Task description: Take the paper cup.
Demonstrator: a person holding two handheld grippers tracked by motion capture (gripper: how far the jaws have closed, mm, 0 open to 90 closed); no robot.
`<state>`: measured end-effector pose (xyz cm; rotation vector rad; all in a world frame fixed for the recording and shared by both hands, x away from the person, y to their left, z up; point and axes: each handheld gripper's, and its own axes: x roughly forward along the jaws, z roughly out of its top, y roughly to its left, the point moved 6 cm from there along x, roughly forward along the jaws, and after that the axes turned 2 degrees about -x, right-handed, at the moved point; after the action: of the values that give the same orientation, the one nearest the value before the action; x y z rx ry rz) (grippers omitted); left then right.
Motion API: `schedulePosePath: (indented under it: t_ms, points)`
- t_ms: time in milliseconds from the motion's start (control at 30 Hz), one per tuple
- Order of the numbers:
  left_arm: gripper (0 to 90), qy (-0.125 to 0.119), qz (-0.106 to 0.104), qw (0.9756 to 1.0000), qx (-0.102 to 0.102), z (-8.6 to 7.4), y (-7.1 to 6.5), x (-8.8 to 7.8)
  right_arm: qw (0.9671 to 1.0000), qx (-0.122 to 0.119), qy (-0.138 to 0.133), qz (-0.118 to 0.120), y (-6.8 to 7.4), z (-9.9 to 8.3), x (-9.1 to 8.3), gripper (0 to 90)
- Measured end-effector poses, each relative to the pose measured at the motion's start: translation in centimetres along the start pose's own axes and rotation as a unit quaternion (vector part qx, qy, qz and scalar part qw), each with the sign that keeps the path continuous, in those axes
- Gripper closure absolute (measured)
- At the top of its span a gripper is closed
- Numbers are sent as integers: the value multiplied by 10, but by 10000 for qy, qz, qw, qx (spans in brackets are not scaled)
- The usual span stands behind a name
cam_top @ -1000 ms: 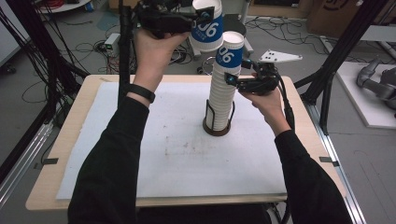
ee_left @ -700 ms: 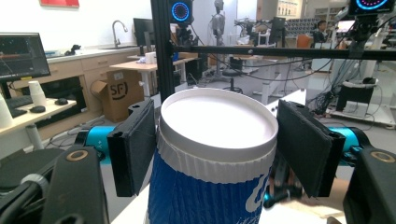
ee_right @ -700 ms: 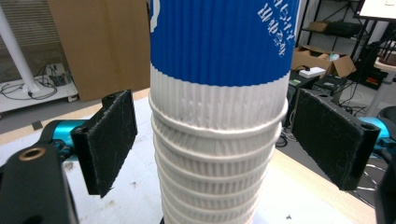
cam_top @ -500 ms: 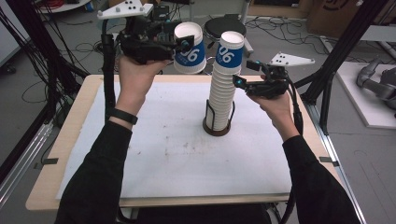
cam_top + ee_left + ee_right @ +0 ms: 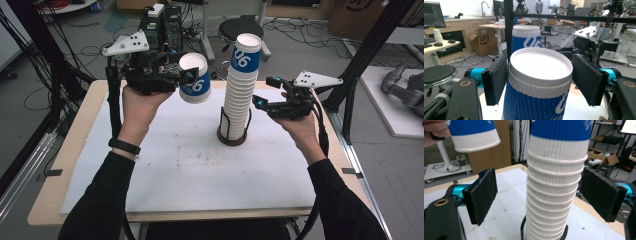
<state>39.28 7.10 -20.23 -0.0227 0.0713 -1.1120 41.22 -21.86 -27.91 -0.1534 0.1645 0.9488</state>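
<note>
A single blue-and-white paper cup [image 5: 196, 82] [image 5: 540, 75] hangs in the air left of the stack, tilted, with my left gripper [image 5: 184, 76] [image 5: 541, 75] shut on it below the rim. A tall stack of the same cups [image 5: 240, 90] [image 5: 554, 185] stands upright in a black wire holder [image 5: 232, 139] at the middle of the white mat [image 5: 175, 170]. My right gripper [image 5: 261, 104] [image 5: 546, 195] is open, one jaw on each side of the stack's middle, with a gap on both sides. The held cup [image 5: 472, 132] shows at the upper left of the right gripper view.
The mat covers most of a wooden table [image 5: 75, 165]. Black frame posts [image 5: 360, 65] rise at the table's far corners. A round stool [image 5: 232, 30] and loose cables lie on the floor behind. The mat's near half is bare.
My left hand has carried the cup down and to the left, away from the top of the stack. The right gripper has drifted slightly lower along the stack's right side.
</note>
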Motion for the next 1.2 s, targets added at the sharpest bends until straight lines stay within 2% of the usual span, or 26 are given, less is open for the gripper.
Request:
schedulePosePath:
  t_ms: [33, 67, 333, 433, 567, 833, 1200]
  points:
    - [303, 0, 0, 10000, 0, 0, 0, 0, 10000, -3, 2, 24, 1, -1, 0, 149]
    - [303, 55, 11, 10000, 4, -8, -1, -1, 10000, -6, 2, 42, 3, -2, -1, 149]
    - [303, 157, -61, 9998, -121, -37, -3, -3, 9999, -14, -17, 123, 13, -14, -6, 149]
    - [303, 221, -92, 9996, -161, -51, -5, -5, 9999, -8, -23, 97, 14, -20, -8, 149]
    - [303, 186, -136, 9996, -175, -59, -7, -6, 9999, 13, -30, 110, 16, -26, -10, 149]
    - [303, 373, -153, 9988, -271, -90, -9, -9, 9999, 15, -22, 98, 25, -44, -13, 149]
    - [303, 541, -181, 9977, -362, -124, -13, -13, 9999, 37, 46, 100, 32, -62, -14, 149]
